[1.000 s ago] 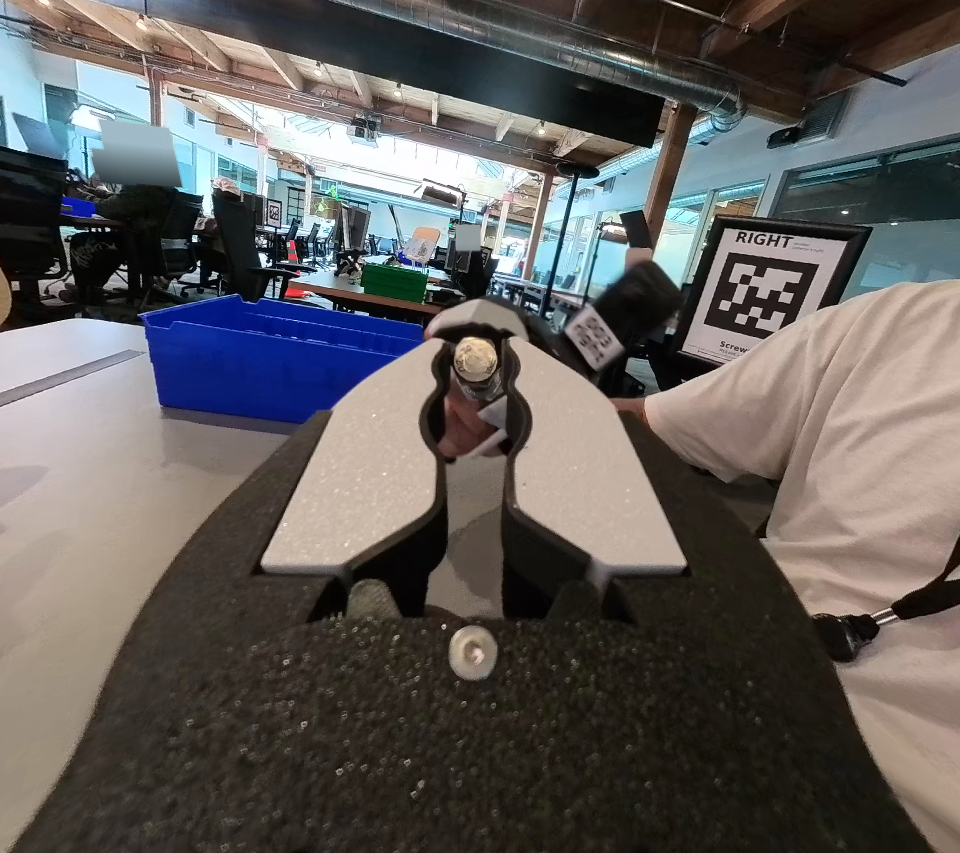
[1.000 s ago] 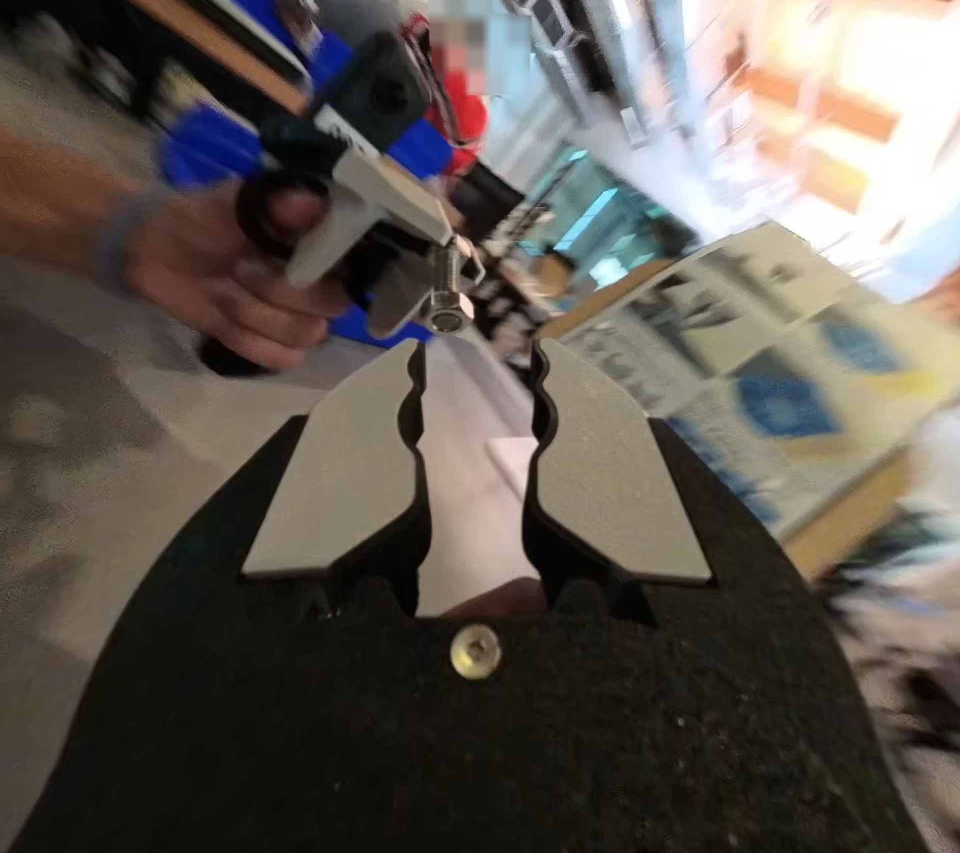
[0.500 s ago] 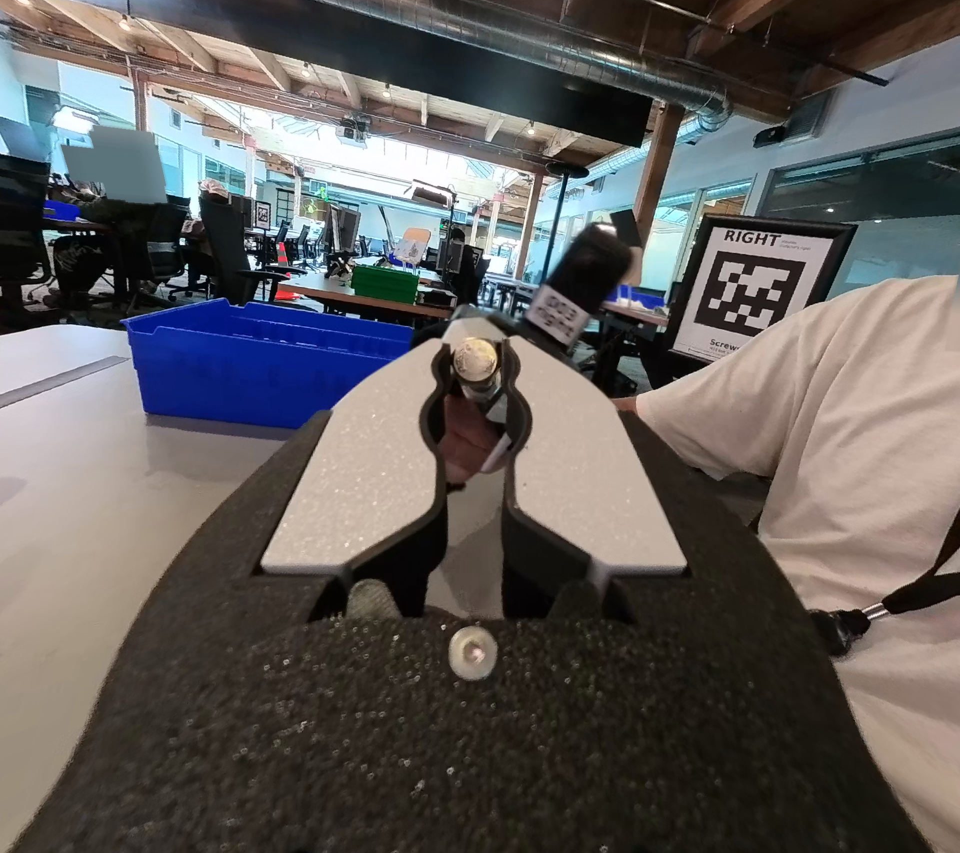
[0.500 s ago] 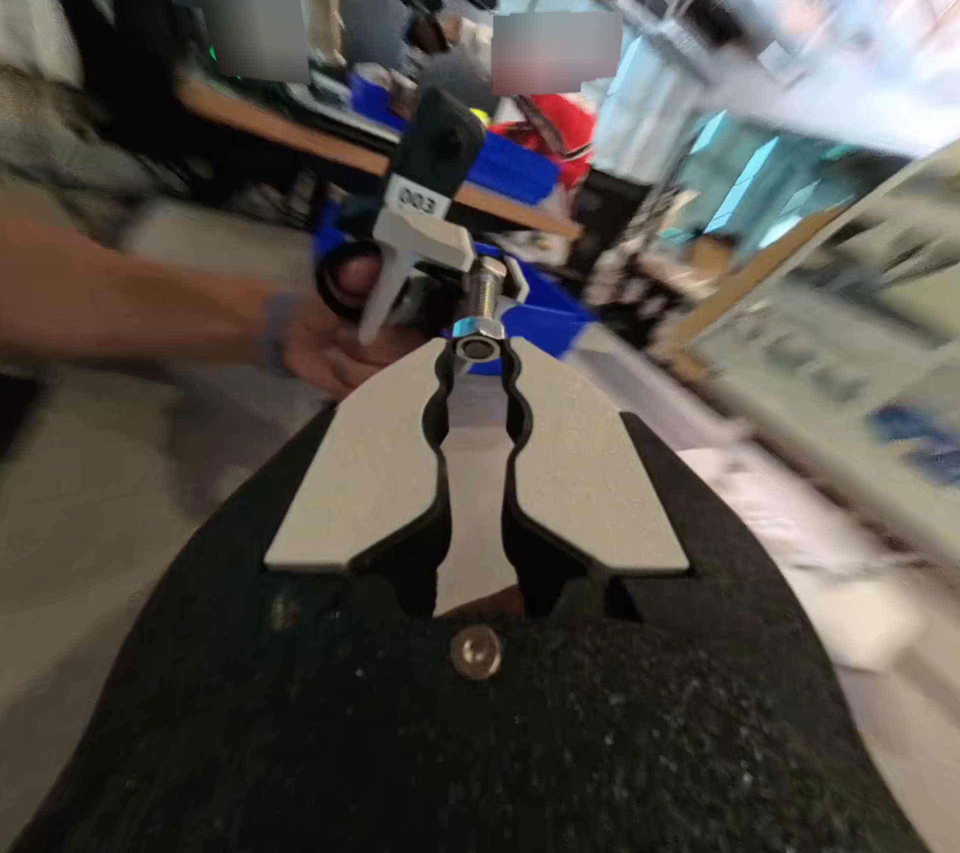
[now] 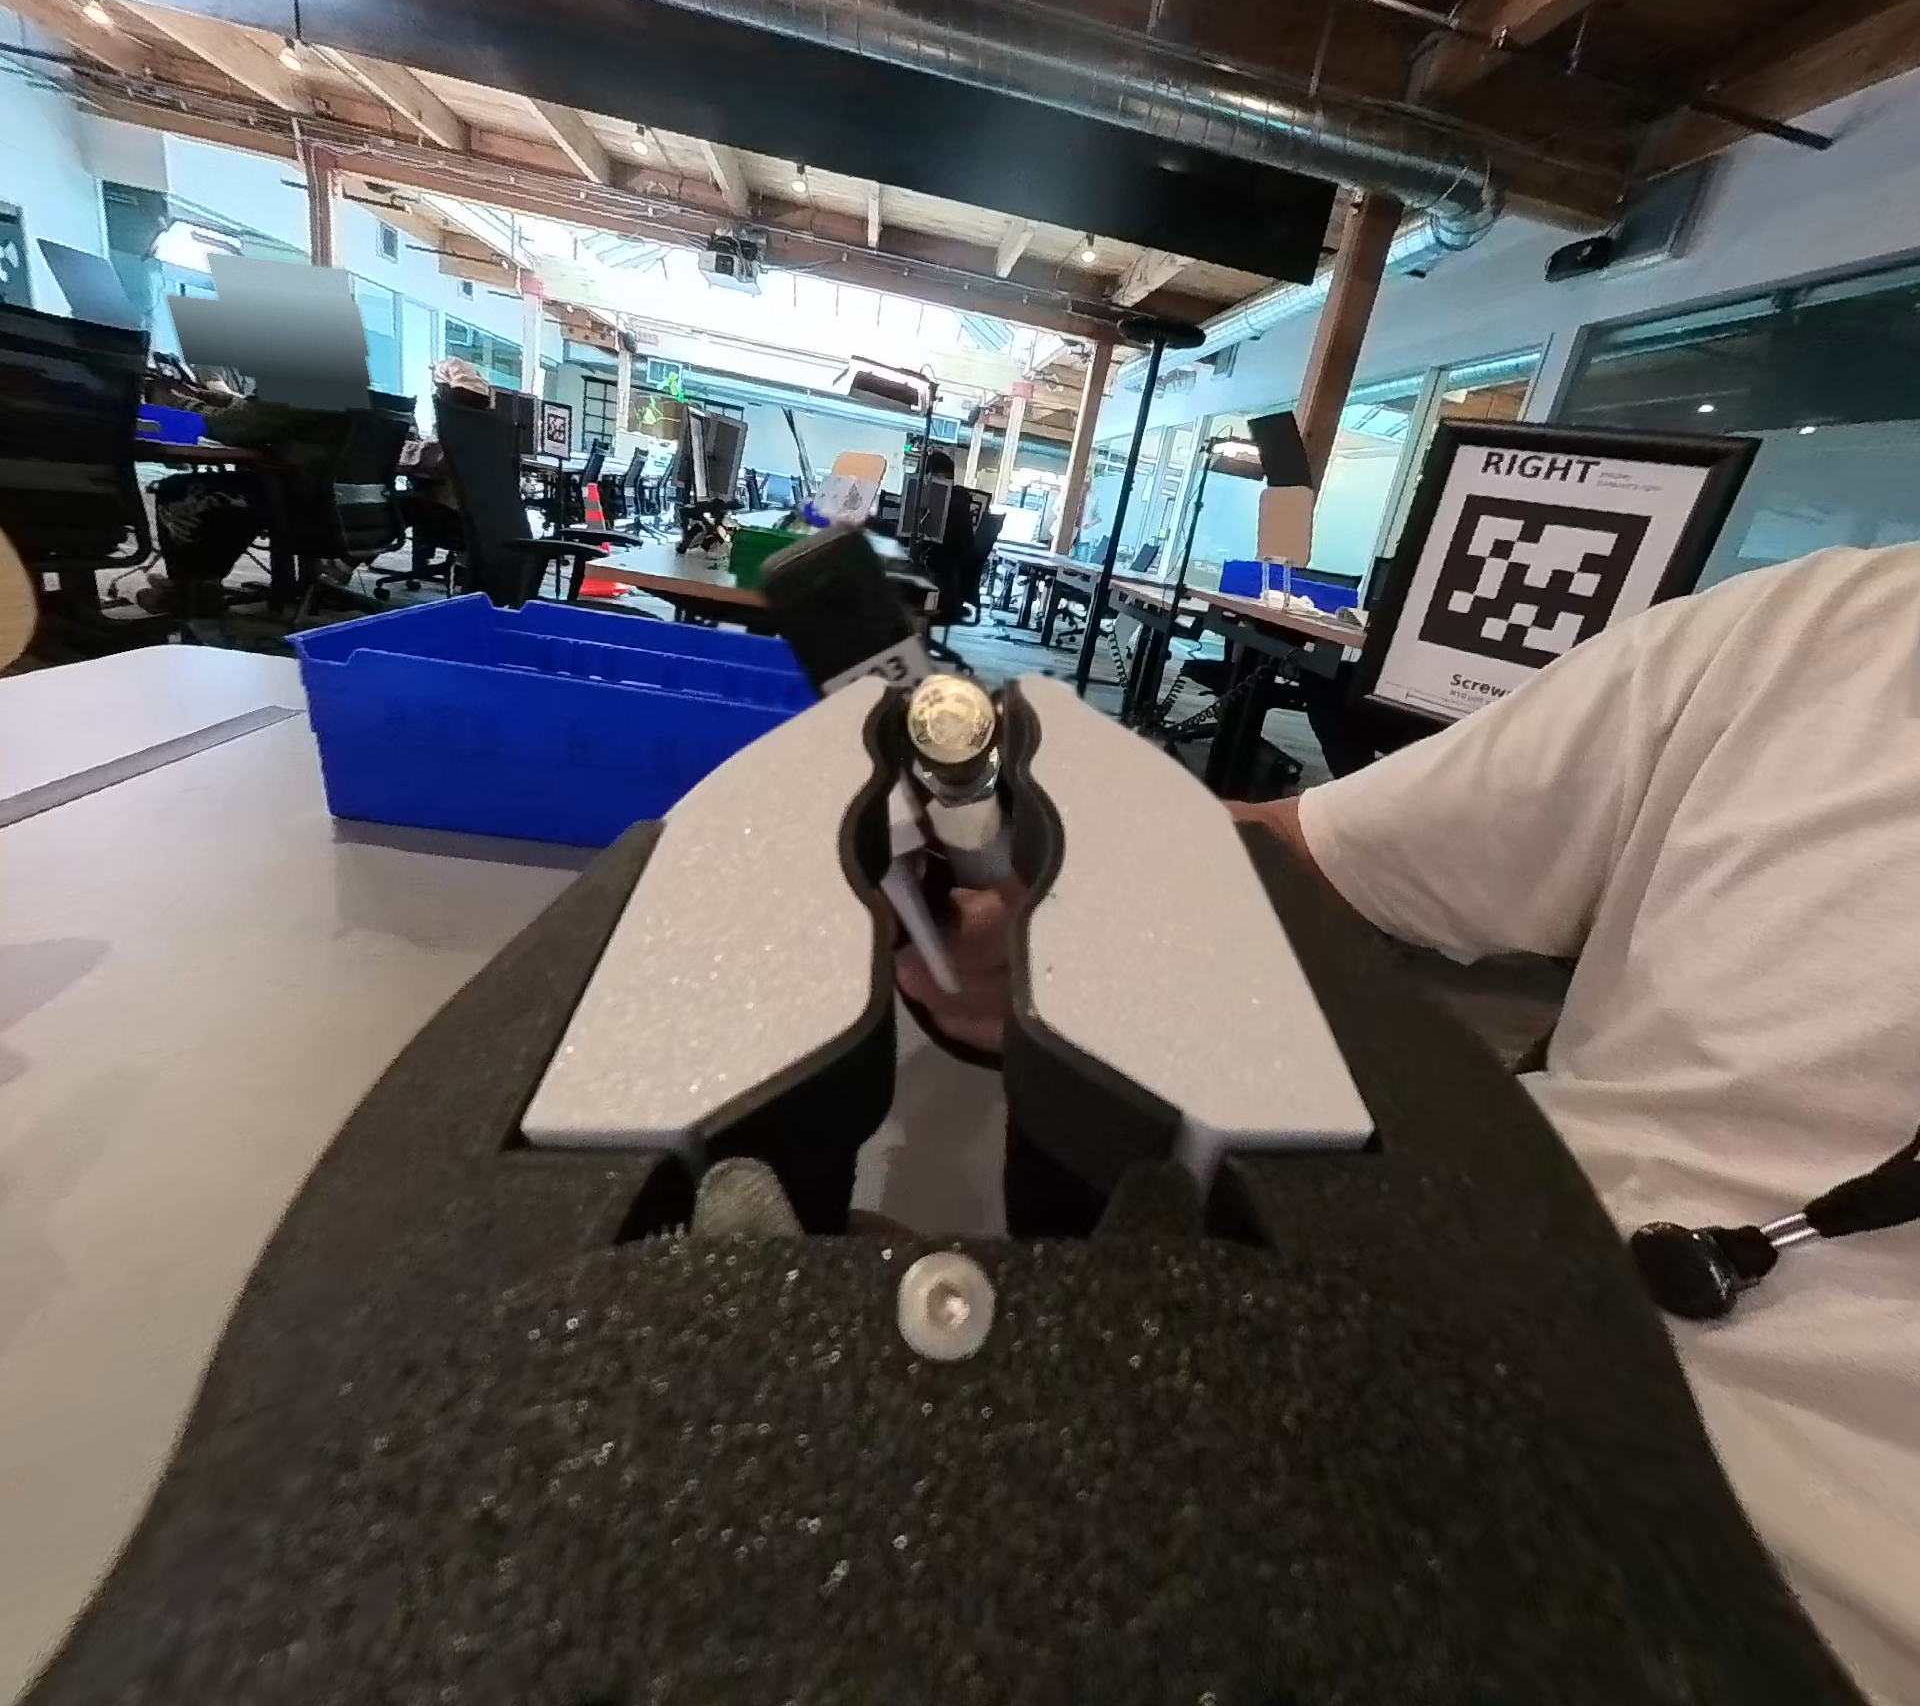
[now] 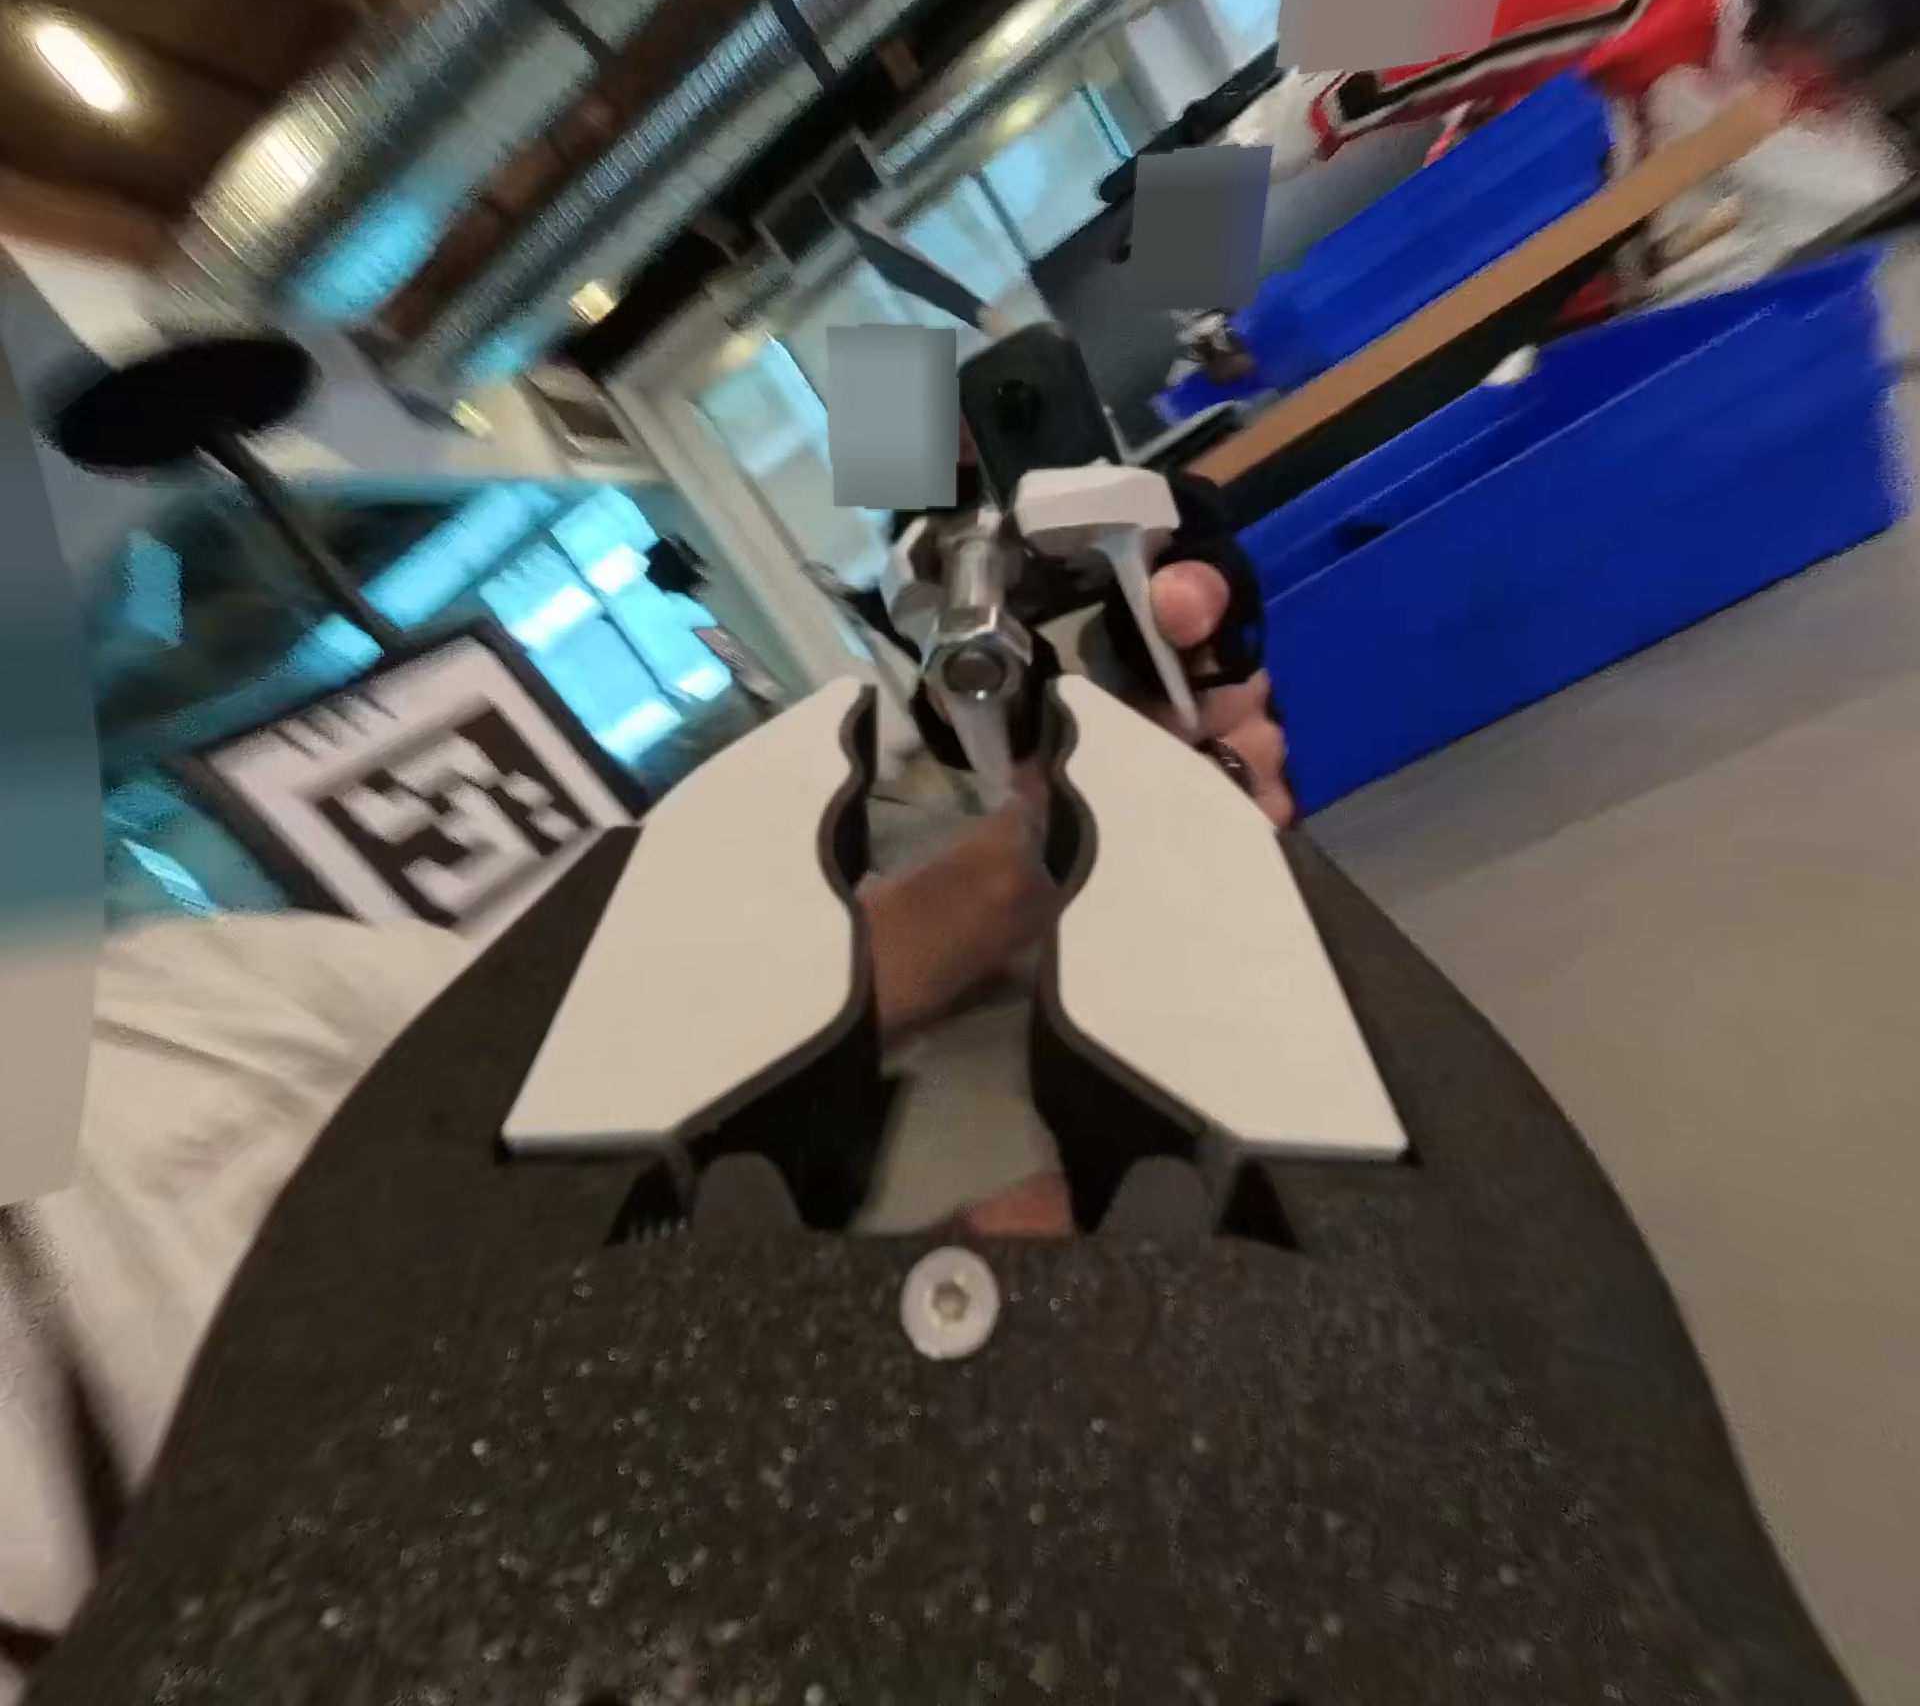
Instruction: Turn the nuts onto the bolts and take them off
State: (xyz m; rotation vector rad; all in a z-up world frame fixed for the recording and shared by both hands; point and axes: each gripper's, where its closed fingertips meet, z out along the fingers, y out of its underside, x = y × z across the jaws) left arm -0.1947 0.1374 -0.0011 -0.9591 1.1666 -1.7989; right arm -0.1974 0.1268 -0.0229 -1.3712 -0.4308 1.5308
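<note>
Left gripper [image 5: 951, 726]: jaws narrow, clamped on the head end of the bolt [image 5: 951, 721], which is held in the air above the grey table [image 5: 187, 908].
Bolt: shank points away from the left gripper toward the right one; in the right wrist view its free end faces the camera [image 6: 971, 669].
Nut [image 6: 971, 622]: threaded on the shank, close behind the bolt's free end.
Right gripper [image 6: 961, 711]: jaws parted wider than the nut and holding nothing; the nut sits just beyond the fingertips, apart from them as far as the motion blur lets me tell.
Blue bin [image 5: 540, 721]: on the table behind the bolt, well apart.
Handling: judged small, rigid steel, light, smooth and apt to slip.
Where to take hold: best across two opposite flats of the nut, in the notch near the fingertips, square to the shank.
Risk: a tilted or shallow bite would probably slide off the corners.
</note>
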